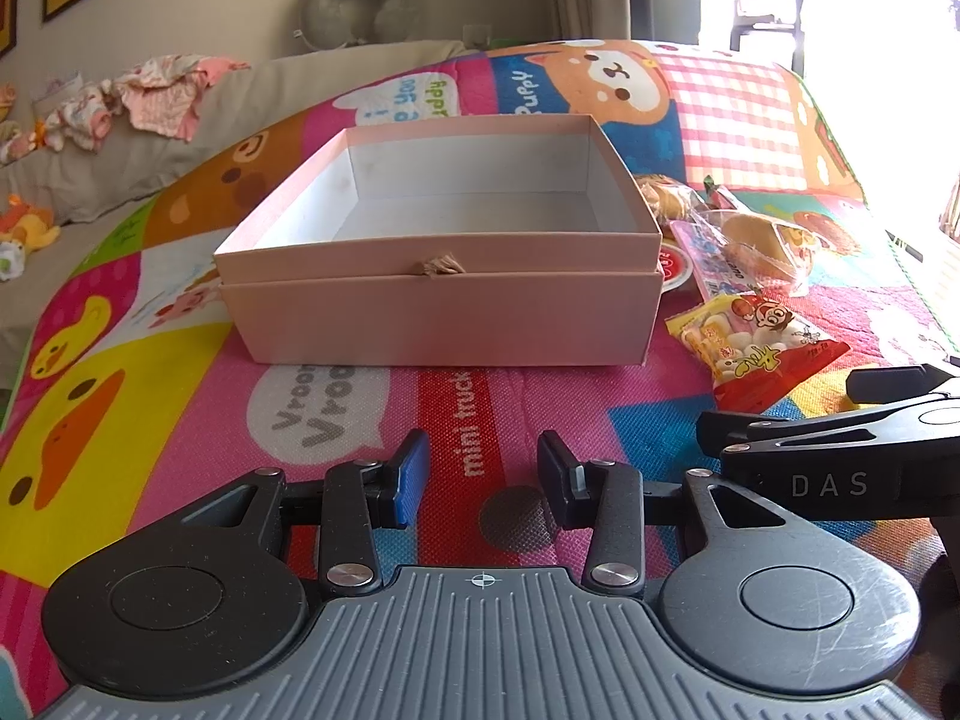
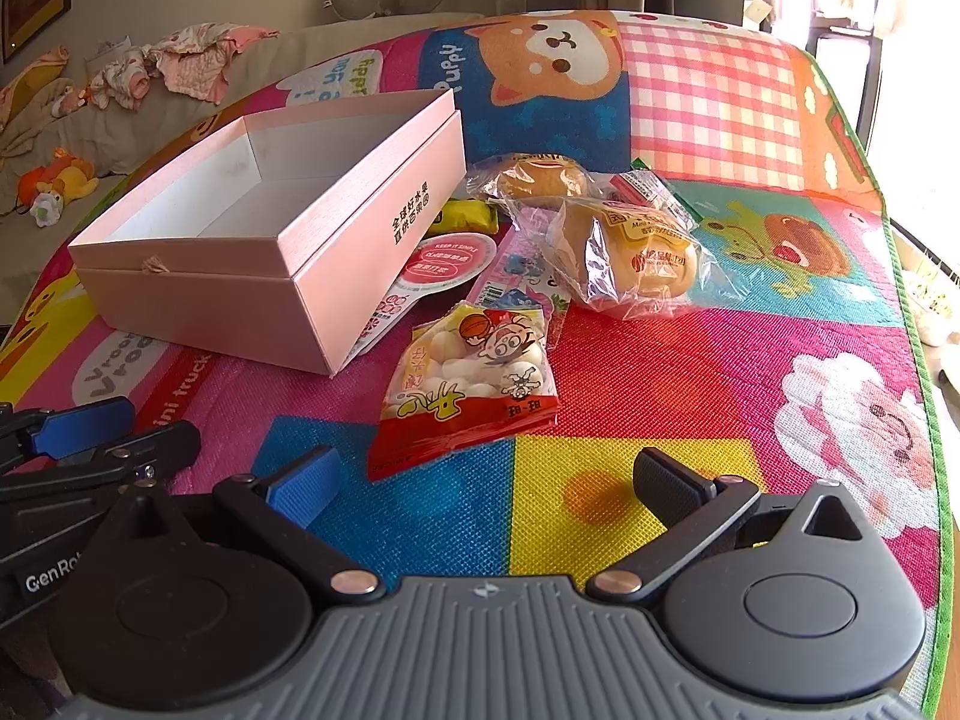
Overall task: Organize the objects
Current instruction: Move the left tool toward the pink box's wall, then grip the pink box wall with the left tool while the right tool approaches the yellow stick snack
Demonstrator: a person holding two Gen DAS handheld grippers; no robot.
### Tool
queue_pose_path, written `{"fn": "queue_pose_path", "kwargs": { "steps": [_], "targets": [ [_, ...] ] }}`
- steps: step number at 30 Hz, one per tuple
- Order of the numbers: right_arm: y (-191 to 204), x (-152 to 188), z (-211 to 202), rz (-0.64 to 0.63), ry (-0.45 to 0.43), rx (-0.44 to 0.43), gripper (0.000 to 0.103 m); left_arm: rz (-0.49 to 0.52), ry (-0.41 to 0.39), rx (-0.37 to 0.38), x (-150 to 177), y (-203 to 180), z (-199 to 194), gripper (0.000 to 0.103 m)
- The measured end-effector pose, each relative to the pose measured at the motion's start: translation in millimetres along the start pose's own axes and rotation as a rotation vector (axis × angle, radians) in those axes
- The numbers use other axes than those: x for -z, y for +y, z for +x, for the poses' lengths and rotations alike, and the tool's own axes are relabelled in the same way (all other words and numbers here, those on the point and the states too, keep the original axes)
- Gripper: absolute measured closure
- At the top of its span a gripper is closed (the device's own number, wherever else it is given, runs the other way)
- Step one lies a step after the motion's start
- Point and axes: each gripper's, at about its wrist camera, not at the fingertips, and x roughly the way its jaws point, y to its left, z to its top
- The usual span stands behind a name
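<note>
An open pink box [image 1: 438, 312] [image 2: 198, 306] stands on the mat, and only its white floor shows inside. My left gripper [image 1: 483, 468] hovers open in front of the box with nothing between its blue pads. To the right of the box lie snacks: a red and yellow bag of white candies [image 2: 474, 384] [image 1: 756, 342], two wrapped buns [image 2: 624, 258] [image 2: 540, 177], a yellow packet [image 2: 468, 216], a round red label [image 2: 447, 261] and a flat pink packet [image 2: 516, 276]. My right gripper [image 2: 489, 474] is wide open, just short of the candy bag, touching nothing.
Everything sits on a colourful cartoon play mat [image 2: 690, 372], whose edge drops off at the right [image 2: 930, 396]. A beige sofa [image 1: 78, 180] with baby clothes and plush toys runs along the left. A grey neck pillow [image 1: 360, 6] leans on the back wall.
</note>
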Motion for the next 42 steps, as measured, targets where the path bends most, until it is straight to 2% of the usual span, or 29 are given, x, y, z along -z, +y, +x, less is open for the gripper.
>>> {"fn": "queue_pose_path", "kwargs": {
  "steps": [13, 18, 23, 25, 28, 31, 33, 35, 39, 42],
  "targets": [
    [-1, -3, -1, -0.047, 0.06, -0.027, 0.0, 0.008, 0.001, -0.008, -1, 0, 1, 0.059],
    [1, -8, 1, -0.042, 0.095, -0.018, 0.0, -0.002, 0.0, 0.011, -1, 2, 1, 0.06],
    [-2, -12, 3, -0.075, 0.117, -0.056, 0.0, 0.013, 0.031, 0.064, -8, 16, -4, 0.06],
    [-5, -16, 2, -0.098, 0.147, -0.094, 0.0, 0.006, 0.03, 0.089, -17, 31, -13, 0.06],
    [-10, -20, -5, -0.114, 0.154, -0.167, 0.0, -0.016, -0.037, 0.092, -42, 60, -30, 0.06],
    [-12, -24, -23, -0.138, 0.061, -0.164, 0.0, -0.014, -0.137, 0.016, -79, 86, -34, 0.06],
    [-11, -29, -35, -0.163, -0.001, -0.168, 0.0, 0.035, -0.145, -0.035, -105, 96, -17, 0.06],
    [-10, -36, -44, -0.18, -0.046, -0.182, 0.0, 0.058, -0.09, -0.058, -127, 102, 14, 0.061],
    [-10, -46, -49, -0.181, -0.067, -0.206, 0.0, -0.002, 0.085, 0.04, -152, 114, 81, 0.06],
    [-15, -46, -48, -0.182, -0.067, -0.193, 0.0, 0.03, 0.15, 0.008, -152, 114, 119, 0.061]
  ]
}}
